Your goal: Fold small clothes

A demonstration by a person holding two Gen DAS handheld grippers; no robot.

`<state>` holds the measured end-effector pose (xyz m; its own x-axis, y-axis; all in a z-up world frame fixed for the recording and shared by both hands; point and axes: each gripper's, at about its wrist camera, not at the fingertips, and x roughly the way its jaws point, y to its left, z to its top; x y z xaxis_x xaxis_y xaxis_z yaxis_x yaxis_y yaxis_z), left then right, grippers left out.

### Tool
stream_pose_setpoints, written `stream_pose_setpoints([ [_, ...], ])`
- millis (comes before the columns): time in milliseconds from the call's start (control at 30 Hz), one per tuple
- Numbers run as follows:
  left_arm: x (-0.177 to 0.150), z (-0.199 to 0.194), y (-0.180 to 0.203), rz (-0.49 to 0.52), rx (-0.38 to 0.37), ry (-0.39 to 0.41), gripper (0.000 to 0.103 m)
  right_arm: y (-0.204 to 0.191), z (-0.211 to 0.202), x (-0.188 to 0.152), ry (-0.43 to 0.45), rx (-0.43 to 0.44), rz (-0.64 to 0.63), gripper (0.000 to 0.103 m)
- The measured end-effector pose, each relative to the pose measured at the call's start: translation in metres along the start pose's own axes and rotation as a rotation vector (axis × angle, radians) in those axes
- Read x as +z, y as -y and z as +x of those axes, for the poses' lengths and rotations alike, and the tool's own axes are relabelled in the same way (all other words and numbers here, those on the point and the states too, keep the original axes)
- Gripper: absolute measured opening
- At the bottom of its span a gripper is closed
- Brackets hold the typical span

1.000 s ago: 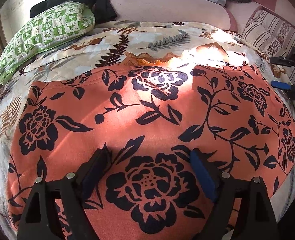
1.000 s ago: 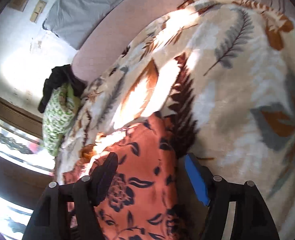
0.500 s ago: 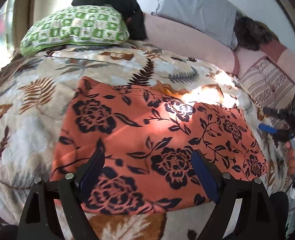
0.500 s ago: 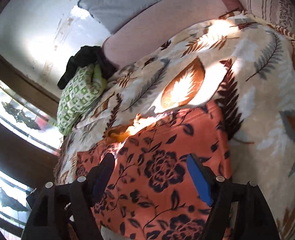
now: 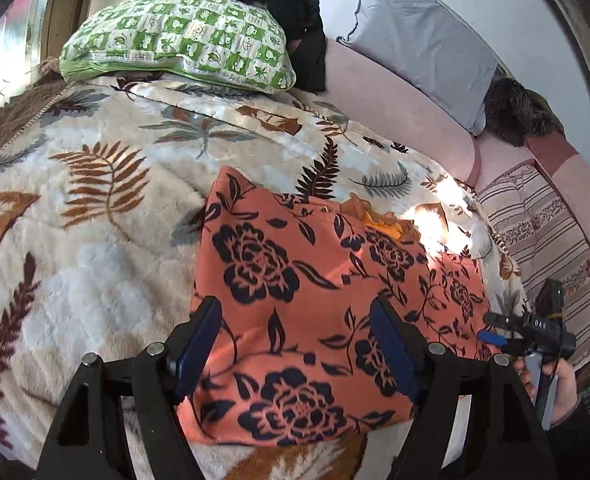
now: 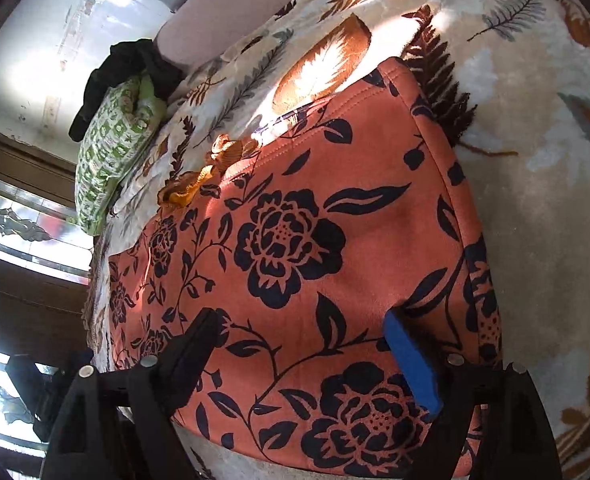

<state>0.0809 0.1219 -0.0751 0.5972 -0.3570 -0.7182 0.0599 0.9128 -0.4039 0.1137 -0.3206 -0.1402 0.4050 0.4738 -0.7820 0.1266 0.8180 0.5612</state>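
orange cloth with dark navy flower print (image 5: 315, 300) lay spread flat on a cream plush blanket with brown and grey fern leaves (image 5: 95, 220), which covered the whole bed surface. a small bunched yellow-orange fabric piece (image 5: 379, 220) sat touching the cloth's far edge, in a patch of sunlight. left gripper (image 5: 295, 344) hovered over the near edge of the cloth, fingers wide apart, nothing between them. right gripper (image 6: 311, 356) was over the other end of the cloth, fingers also spread wide and empty; whether the tips touched the fabric could not be told. behind the blanket ran a pink padded headboard (image 5: 407, 100) with a grey pillow (image 5: 423, 44) leaning on it and a white wall above. green and white patchwork pillow (image 5: 183, 44) sat at the far corner with a black garment (image 5: 287, 16) draped on it. striped pink cushion (image 5: 543, 232) was at the far right. patterned glass window (image 6: 11, 224) showed at the left in the right wrist view.
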Motion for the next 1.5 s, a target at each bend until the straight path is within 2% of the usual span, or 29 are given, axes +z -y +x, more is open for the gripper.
stream_pose_setpoints([
  [67,0.022,0.022,-0.011,-0.026,-0.027,-0.049,0.076,0.001,0.000,0.000,-0.001,-0.001,-0.006,0.087],
  [100,0.030,0.032,-0.013,-0.040,-0.047,-0.070,0.070,0.000,0.000,0.000,-0.005,-0.004,-0.015,0.087],
  [133,0.040,0.043,-0.016,-0.059,-0.069,-0.095,0.055,-0.002,0.000,0.001,-0.010,-0.007,-0.025,0.087],
  [200,0.053,0.059,-0.017,-0.099,-0.133,-0.130,0.043,-0.002,0.000,0.001,-0.012,-0.003,-0.036,0.087],
  [267,0.061,0.074,-0.013,-0.095,-0.175,-0.134,0.043,0.000,0.000,0.001,-0.011,0.010,-0.032,0.087],
  [300,0.065,0.086,-0.013,-0.077,-0.145,-0.140,0.043,0.000,0.000,0.001,-0.010,0.016,-0.029,0.087],
  [367,0.070,0.118,-0.031,-0.072,0.023,-0.179,0.043,0.002,0.000,0.001,-0.010,0.025,-0.022,0.087],
  [400,0.072,0.129,-0.044,-0.117,0.041,-0.189,0.026,0.002,0.000,0.001,-0.011,0.029,-0.020,0.087],
  [433,0.074,0.130,-0.053,-0.145,0.033,-0.165,0.018,0.002,0.000,0.002,-0.014,0.032,-0.019,0.087],
  [500,0.079,0.126,-0.058,-0.171,0.017,-0.154,0.016,0.003,0.000,0.003,-0.019,0.036,-0.022,0.087],
  [567,0.079,0.115,-0.053,-0.151,0.039,-0.147,0.016,0.004,0.000,0.003,-0.021,0.043,-0.027,0.087],
  [600,0.076,0.107,-0.048,-0.133,0.055,-0.133,0.022,0.004,0.000,0.003,-0.021,0.046,-0.024,0.087],
  [633,0.073,0.096,-0.042,-0.112,0.069,-0.113,0.038,0.004,-0.001,0.004,-0.019,0.050,-0.017,0.087],
  [667,0.068,0.083,-0.034,-0.091,0.084,-0.084,0.048,0.005,-0.003,0.004,-0.016,0.054,-0.005,0.087],
  [700,0.061,0.068,-0.026,-0.071,0.100,-0.046,0.070,0.005,-0.006,0.004,-0.009,0.060,0.008,0.087],
  [733,0.052,0.053,-0.017,-0.045,0.116,-0.006,0.078,0.006,-0.012,0.002,0.005,0.067,0.028,0.087],
  [800,0.033,0.025,0.000,0.022,0.110,0.049,0.078,0.009,-0.027,-0.006,0.047,0.099,0.074,0.088],
  [867,0.013,0.009,0.018,0.082,0.097,0.057,0.080,0.012,-0.039,-0.017,0.069,0.185,0.102,0.088],
  [933,-0.011,0.003,0.032,0.121,0.105,0.055,0.083,0.019,-0.043,-0.025,0.069,0.214,0.115,0.088],
  [1000,-0.033,0.018,0.041,0.156,0.139,0.003,0.085,0.040,-0.035,-0.029,0.033,0.166,0.195,0.088],
  [1033,-0.043,0.032,0.041,0.169,0.180,-0.057,0.085,0.053,-0.031,-0.031,0.025,0.170,0.260,0.087],
  [1067,-0.053,0.046,0.040,0.182,0.223,-0.123,0.085,0.061,-0.035,-0.033,0.048,0.221,0.306,0.087],
  [1100,-0.060,0.056,0.039,0.206,0.259,-0.153,0.085,0.063,-0.040,-0.033,0.061,0.223,0.330,0.087],
  [1167,-0.066,0.052,0.048,0.266,0.301,-0.107,0.085,0.053,-0.055,-0.033,0.084,0.182,0.287,0.088],
  [1267,-0.060,0.041,0.052,0.226,0.285,-0.097,0.085,0.037,-0.067,-0.036,0.090,0.227,0.172,0.088],
  [1300,-0.057,0.036,0.054,0.218,0.278,-0.070,0.085,0.039,-0.066,-0.039,0.090,0.207,0.161,0.088],
  [1367,-0.056,0.032,0.057,0.224,0.279,-0.034,0.085,0.054,-0.048,-0.044,0.026,0.090,0.193,0.089],
  [1467,-0.068,0.061,0.050,0.272,0.347,-0.136,0.087,0.050,-0.056,-0.038,0.053,0.101,0.206,0.088],
  [1500,-0.070,0.059,0.050,0.279,0.338,-0.095,0.088,0.037,-0.062,-0.032,0.072,0.093,0.161,0.088],
])
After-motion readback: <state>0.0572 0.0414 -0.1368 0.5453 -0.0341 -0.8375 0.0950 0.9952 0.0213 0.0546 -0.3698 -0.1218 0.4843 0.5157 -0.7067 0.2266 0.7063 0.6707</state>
